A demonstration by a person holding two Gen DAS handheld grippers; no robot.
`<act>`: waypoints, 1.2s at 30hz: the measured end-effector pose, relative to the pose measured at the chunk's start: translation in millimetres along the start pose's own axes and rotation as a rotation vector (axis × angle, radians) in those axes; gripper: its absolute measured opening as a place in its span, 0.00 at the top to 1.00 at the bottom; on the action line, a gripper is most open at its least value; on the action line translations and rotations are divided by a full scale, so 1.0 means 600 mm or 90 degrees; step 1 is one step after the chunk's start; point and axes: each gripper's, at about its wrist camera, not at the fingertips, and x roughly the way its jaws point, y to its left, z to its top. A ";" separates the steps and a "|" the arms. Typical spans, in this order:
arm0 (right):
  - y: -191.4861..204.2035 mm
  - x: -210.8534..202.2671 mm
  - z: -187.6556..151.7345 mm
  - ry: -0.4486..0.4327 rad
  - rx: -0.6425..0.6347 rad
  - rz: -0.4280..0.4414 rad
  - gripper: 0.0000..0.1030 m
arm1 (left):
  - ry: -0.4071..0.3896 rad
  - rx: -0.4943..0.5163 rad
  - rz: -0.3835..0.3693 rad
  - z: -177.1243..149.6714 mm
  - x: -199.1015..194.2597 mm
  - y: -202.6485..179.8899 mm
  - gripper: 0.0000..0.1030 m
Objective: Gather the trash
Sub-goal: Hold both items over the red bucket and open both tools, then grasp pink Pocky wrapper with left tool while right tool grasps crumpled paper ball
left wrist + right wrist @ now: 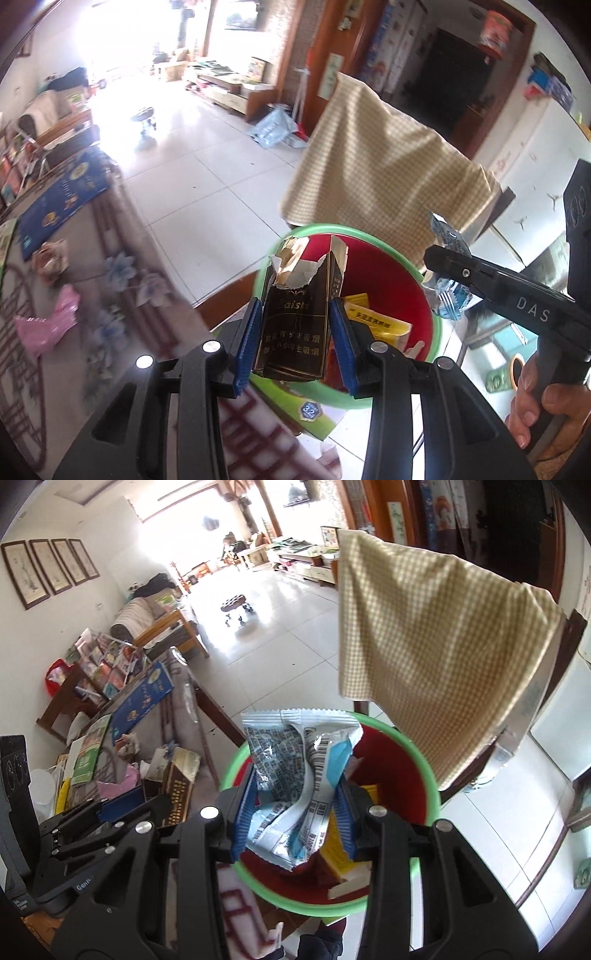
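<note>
Over the red bin, left claw grips a "Baisha" cigarette pack; right claw clamps a barcoded wrapper.

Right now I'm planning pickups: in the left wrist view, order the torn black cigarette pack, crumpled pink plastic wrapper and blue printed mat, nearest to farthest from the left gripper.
1. Torn black cigarette pack, clamped in the left gripper.
2. Crumpled pink plastic wrapper, left, on the table.
3. Blue printed mat, far left, beyond it.
</note>
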 end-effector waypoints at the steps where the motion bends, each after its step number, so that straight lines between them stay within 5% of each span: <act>1: -0.006 0.001 0.000 0.001 0.004 -0.002 0.61 | 0.005 0.006 -0.002 0.003 0.008 -0.008 0.62; 5: -0.022 0.007 0.004 0.002 0.014 -0.017 0.44 | -0.001 -0.003 -0.006 0.011 0.021 -0.019 0.36; 8: -0.032 0.009 0.006 -0.002 0.027 -0.020 0.30 | -0.009 -0.009 0.006 0.013 0.017 -0.010 0.31; 17: -0.015 0.024 0.008 0.007 0.038 0.005 0.27 | -0.011 0.025 0.129 -0.012 -0.013 0.142 0.18; 26: 0.077 0.052 -0.016 0.023 0.042 0.034 0.24 | 0.129 0.087 0.287 -0.048 -0.002 0.384 0.18; 34: 0.189 0.075 -0.053 0.036 0.040 0.038 0.24 | 0.224 0.174 0.279 -0.064 0.060 0.451 0.20; 36: 0.222 0.082 -0.061 0.042 0.031 0.039 0.24 | 0.240 0.163 0.260 -0.071 0.074 0.467 0.40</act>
